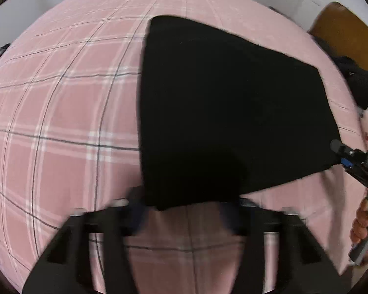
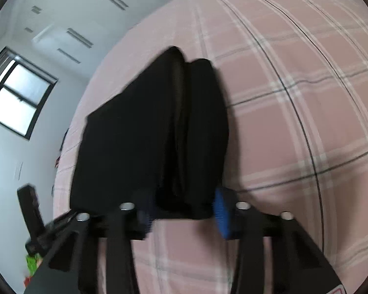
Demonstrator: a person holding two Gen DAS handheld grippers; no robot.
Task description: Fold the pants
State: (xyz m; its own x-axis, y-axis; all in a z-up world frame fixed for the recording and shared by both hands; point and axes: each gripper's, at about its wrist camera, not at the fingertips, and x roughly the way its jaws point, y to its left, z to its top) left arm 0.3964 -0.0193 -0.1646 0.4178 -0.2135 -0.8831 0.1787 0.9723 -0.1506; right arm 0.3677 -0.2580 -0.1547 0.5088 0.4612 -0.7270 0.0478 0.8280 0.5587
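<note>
The black pants (image 1: 220, 112) lie folded on a pink plaid bed (image 1: 61, 122). My left gripper (image 1: 186, 210) sits at the near corner of the pants, its jaws wide apart with the cloth's edge between them. My right gripper (image 2: 184, 210) stands at the near end of the pants (image 2: 159, 134), its jaws apart on either side of the folded layers; the right blue pad (image 2: 222, 210) is next to the cloth. The right gripper also shows in the left wrist view (image 1: 355, 164) at the pants' right corner, held by a hand.
A wooden headboard (image 1: 343, 31) and dark items (image 1: 355, 78) are at the bed's right side. A white wall with a window (image 2: 19, 98) lies beyond the bed. A dark object (image 2: 29, 208) stands at the lower left of the right wrist view.
</note>
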